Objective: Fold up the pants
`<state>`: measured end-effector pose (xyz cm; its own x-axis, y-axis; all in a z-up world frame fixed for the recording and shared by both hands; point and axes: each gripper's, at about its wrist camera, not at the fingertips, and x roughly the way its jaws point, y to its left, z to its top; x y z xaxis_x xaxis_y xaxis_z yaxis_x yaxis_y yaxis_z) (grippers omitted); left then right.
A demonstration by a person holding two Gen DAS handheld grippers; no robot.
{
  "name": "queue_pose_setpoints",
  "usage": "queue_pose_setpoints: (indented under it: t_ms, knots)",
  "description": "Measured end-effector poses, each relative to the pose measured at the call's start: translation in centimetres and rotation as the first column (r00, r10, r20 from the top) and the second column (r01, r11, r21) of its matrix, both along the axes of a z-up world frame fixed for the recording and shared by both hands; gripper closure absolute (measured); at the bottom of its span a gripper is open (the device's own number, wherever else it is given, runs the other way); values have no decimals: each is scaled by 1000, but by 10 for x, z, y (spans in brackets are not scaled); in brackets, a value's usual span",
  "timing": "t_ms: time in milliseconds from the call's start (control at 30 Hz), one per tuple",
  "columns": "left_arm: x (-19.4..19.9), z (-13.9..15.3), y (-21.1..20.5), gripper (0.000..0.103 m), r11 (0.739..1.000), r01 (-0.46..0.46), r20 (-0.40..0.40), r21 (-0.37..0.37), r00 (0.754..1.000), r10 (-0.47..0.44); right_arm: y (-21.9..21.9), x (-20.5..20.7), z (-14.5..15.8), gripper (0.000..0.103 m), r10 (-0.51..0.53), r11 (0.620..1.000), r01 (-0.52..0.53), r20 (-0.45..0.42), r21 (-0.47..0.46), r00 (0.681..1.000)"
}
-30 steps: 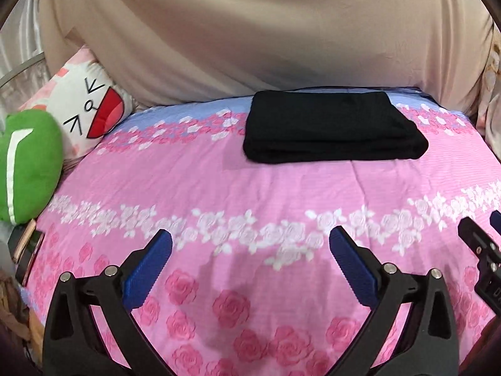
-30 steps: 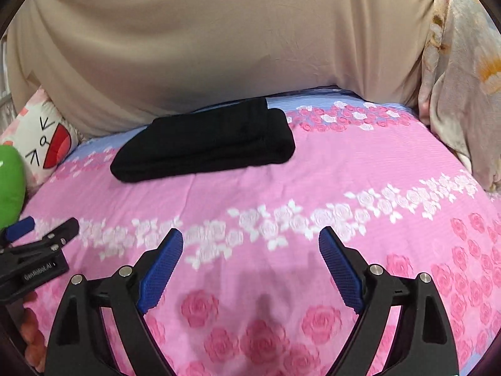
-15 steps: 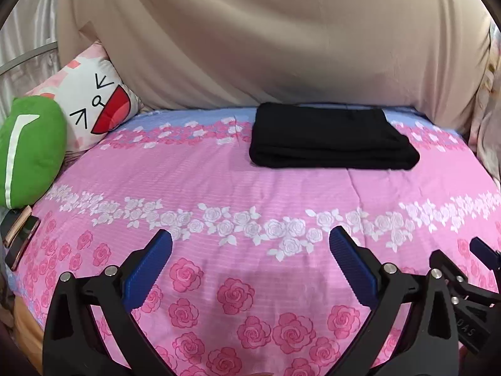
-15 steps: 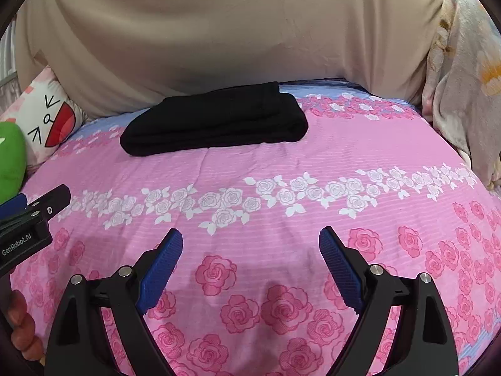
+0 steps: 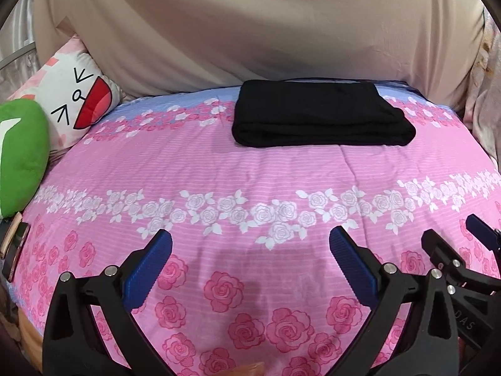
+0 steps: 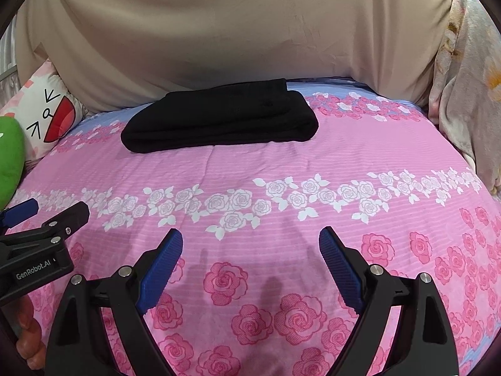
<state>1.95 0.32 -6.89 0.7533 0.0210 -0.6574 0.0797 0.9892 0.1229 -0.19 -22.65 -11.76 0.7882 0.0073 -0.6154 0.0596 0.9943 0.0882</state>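
Note:
The black pants (image 5: 319, 114) lie folded into a neat flat rectangle at the far side of the pink floral bed; they also show in the right wrist view (image 6: 219, 117). My left gripper (image 5: 250, 260) is open and empty, low over the near part of the bed, well short of the pants. My right gripper (image 6: 250, 257) is open and empty too, beside the left one. The right gripper's tip shows at the right edge of the left wrist view (image 5: 454, 250). The left gripper shows at the left edge of the right wrist view (image 6: 47, 228).
The pink rose bedspread (image 5: 250, 181) covers the bed. A beige sheet (image 5: 250, 25) hangs behind it. A cartoon-face pillow (image 5: 75, 100) and a green plush (image 5: 18, 156) lie at the left. A floral blanket (image 6: 469, 94) hangs at the right. A phone-like object (image 5: 12, 244) lies at the left edge.
Both grippers have drawn back from the folded pants towards the near side of the bed and stayed open. The pants have not moved.

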Motion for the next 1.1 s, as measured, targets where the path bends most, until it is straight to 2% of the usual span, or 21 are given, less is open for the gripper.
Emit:
queue_pose_setpoints:
  t_ms: [300, 1100]
  knots:
    - [4, -3, 2, 5, 1000, 11, -19, -29, 1000, -11, -2, 1, -1, 16, -8, 1000, 8, -1, 3, 1000]
    - [7, -3, -2, 5, 1000, -7, -4, 3, 1000, 7, -5, 6, -1, 16, -11, 1000, 11, 0, 17, 1000]
